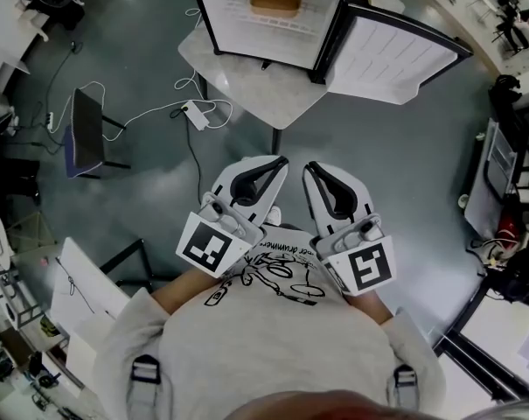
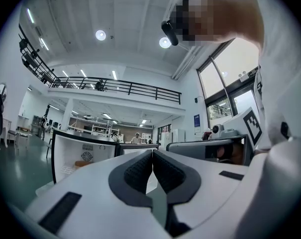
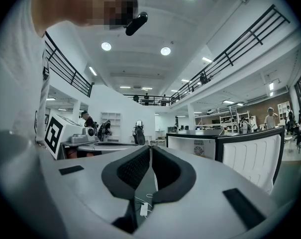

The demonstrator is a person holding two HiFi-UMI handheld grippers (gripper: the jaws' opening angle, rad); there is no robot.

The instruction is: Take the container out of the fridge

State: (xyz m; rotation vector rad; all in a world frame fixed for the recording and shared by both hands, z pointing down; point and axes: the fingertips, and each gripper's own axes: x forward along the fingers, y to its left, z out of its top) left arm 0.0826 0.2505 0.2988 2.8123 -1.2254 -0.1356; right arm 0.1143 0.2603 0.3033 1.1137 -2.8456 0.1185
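A small white fridge [image 1: 268,16] stands on a table at the top of the head view, its door [image 1: 395,51] swung open to the right. Inside, on the shelf, lies an orange-brown container [image 1: 275,1], which also shows small in the left gripper view as the container [image 2: 81,163] in the fridge's open compartment. My left gripper [image 1: 281,159] and right gripper [image 1: 309,166] are held side by side close to my chest, well short of the fridge. Both are shut with nothing between the jaws, as seen at the left gripper [image 2: 152,153] and the right gripper [image 3: 150,148].
The fridge rests on a pale table [image 1: 247,81] with a single leg. A white power strip [image 1: 197,114] and cables lie on the grey floor to the left, near a dark chair [image 1: 85,131]. White boards [image 1: 80,296] lean at lower left. People stand far off in the hall.
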